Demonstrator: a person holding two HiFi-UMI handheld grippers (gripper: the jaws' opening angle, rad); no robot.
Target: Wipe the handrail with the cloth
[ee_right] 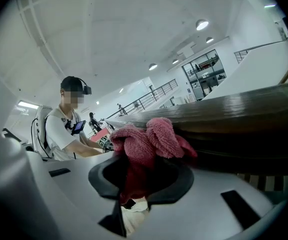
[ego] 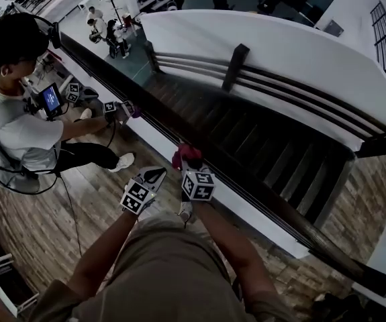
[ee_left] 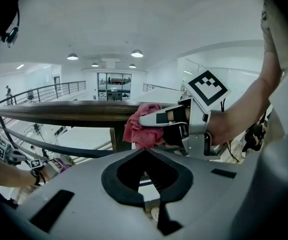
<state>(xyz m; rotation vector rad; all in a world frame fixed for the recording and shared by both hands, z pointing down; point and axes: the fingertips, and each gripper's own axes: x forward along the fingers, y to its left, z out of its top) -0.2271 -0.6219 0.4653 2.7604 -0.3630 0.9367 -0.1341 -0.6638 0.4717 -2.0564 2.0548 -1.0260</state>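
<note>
Right gripper (ego: 188,166) is clamped on the pink cloth (ego: 186,154). Jaws are only a little apart, with the cloth bunched between them (clearest in the right gripper view, where the folds fill the gap at the right gripper (ee_right: 136,171) and spill out over the front). The cloth (ee_right: 151,138) presses against the near edge of the dark wooden handrail (ee_right: 249,111) and laps onto its top face.

From the left gripper view, the right gripper (ee_left: 146,120) comes in from the right with the cloth (ee_left: 139,130) wadded at its tips, touching the near side of the handrail (ee_left: 58,112).

Left gripper (ego: 158,173) is closed with nothing in it. In its own view the left gripper (ee_left: 145,152) has its jaw tips meeting, with only air in front. It sits just beside the right gripper on my side of the rail and is not touching the handrail (ego: 127,90) or the cloth.

Another person (ego: 18,116) in a white shirt and headset is farther along the same rail, toward its far end, also holding marker-cube grippers near it.
</note>
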